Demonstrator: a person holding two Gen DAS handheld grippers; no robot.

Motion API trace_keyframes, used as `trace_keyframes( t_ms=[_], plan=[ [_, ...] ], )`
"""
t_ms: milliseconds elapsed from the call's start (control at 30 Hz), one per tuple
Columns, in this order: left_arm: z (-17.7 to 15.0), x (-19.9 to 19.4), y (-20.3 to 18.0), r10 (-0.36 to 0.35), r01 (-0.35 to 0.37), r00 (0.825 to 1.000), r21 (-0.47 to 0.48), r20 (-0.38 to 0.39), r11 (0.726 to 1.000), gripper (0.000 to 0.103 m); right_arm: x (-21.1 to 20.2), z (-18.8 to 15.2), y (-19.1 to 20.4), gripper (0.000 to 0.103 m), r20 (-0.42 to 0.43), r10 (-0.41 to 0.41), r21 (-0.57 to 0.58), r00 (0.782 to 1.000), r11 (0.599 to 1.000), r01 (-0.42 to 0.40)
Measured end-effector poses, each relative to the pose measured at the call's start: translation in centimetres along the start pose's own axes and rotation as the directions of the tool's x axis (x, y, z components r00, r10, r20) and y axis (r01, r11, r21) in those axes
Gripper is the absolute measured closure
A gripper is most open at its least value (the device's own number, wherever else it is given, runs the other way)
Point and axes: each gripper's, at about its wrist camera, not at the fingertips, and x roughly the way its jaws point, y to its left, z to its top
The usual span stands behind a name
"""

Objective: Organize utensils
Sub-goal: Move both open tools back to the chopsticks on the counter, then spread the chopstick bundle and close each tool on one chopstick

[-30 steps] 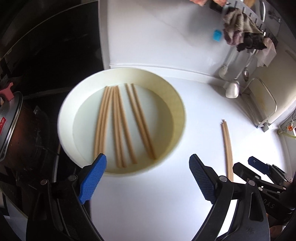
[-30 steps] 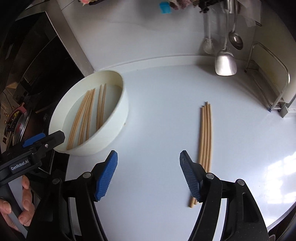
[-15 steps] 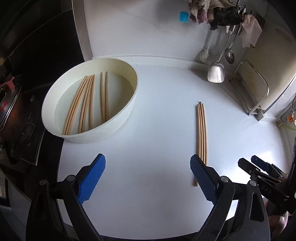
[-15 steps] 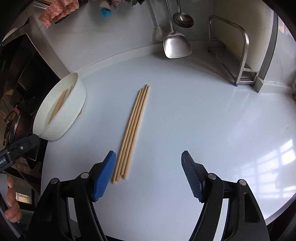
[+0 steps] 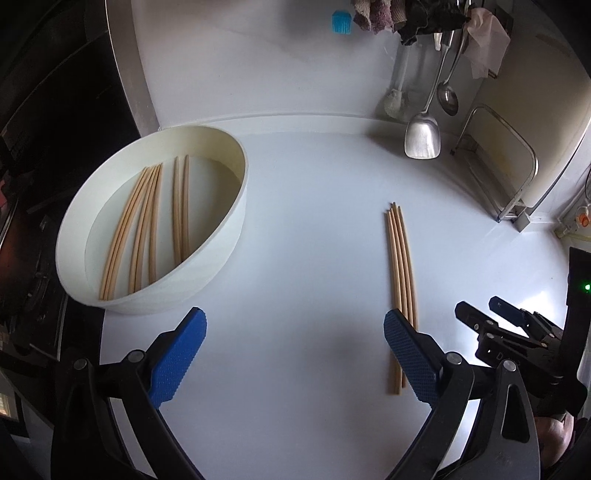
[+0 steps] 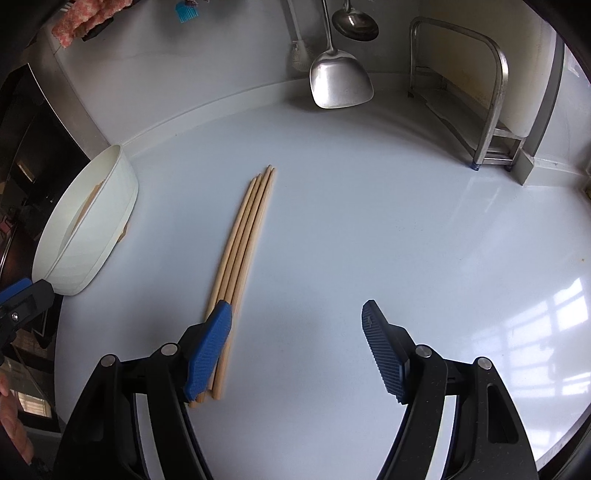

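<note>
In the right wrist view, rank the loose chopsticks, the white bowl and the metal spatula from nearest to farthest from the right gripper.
1. Loose chopsticks: on the counter, beside the right gripper, at its left finger.
2. White bowl: far left edge of the counter.
3. Metal spatula: hanging at the back wall.

Colour rundown: the table [image 5: 314, 240] is glossy white with a faint blue tint. The chopsticks [image 5: 400, 266] on it are pale tan wood, same shade as the chopsticks in the bowl [image 5: 147, 221]. The bowl [image 5: 207, 273] is plain cream. Both tools, left tool [image 5: 291, 354] and right tool [image 6: 295, 347], have black frames and bright blue pads [image 6: 210, 343] with a dimpled or ribbed texture. The spatula [image 6: 340, 85] is shiny silver, and there's a turquoise brush [image 5: 341, 23] on the white wall.
</note>
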Motion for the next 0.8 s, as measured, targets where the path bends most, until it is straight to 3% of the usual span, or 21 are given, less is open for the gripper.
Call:
trace_keyframes(
  t_ms=[233, 800],
  plan=[
    [1.0, 3.7, 0.3, -0.04, 0.04, 0.999, -0.002, 0.037, 0.999, 0.007, 2.1, 1.1, 1.0, 0.033, 0.059, -0.035, 0.003, 0.998, 0.999, 0.035],
    [1.5, 6.7, 0.6, -0.04, 0.039, 0.999, 0.018, 0.032, 0.999, 0.007, 5.7, 1.7, 2.5, 0.033, 0.028, -0.118, -0.017, 0.993, 0.993, 0.119]
  ],
)
